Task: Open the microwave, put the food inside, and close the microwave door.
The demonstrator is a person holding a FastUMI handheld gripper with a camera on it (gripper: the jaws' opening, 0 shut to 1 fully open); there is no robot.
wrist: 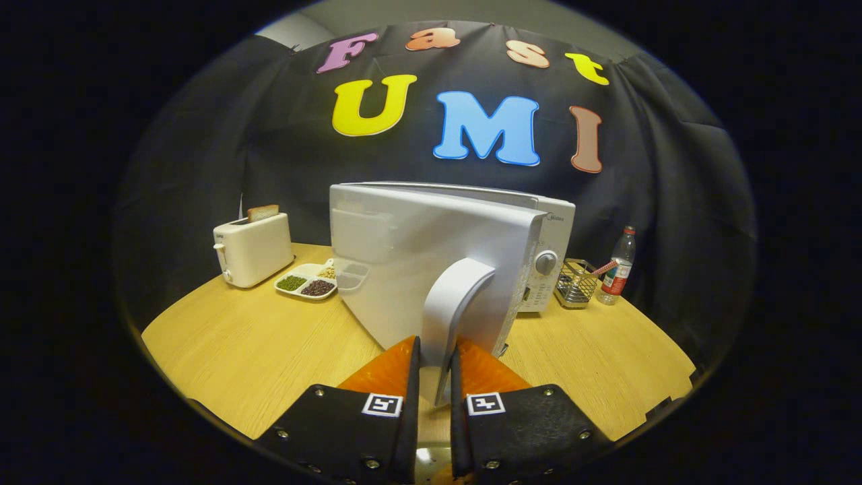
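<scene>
- Claw (435, 357): the two fingers stand close together with the lower end of the door handle (452, 311) between them. Both fingers appear to press on the handle; the gap is no wider than the handle itself.
- Microwave (552, 252): stands on the desk (229, 343) toward the rear, right of centre. Its control panel, with a round knob (545, 262), faces forward beside the door.
- Microwave door (404, 263): swung open toward the claw, so that its outer face and curved handle are just ahead of the fingers. The cavity behind the door is hidden.
- Food: a divided dish (306, 280) with green, dark and pale contents lies on the desk, left of the open door and just beside the toaster (252, 248). Part of the dish shows through the door's lower corner.
- Toaster: upright at the left rear of the desk, with a slice of bread (262, 213) standing up out of its slot.
- Wire basket (576, 283): on the desk just right of the microwave, with a utensil lying in it; its type cannot be told.
- Bottle (618, 267): upright just beside the basket, at the right rear.
</scene>
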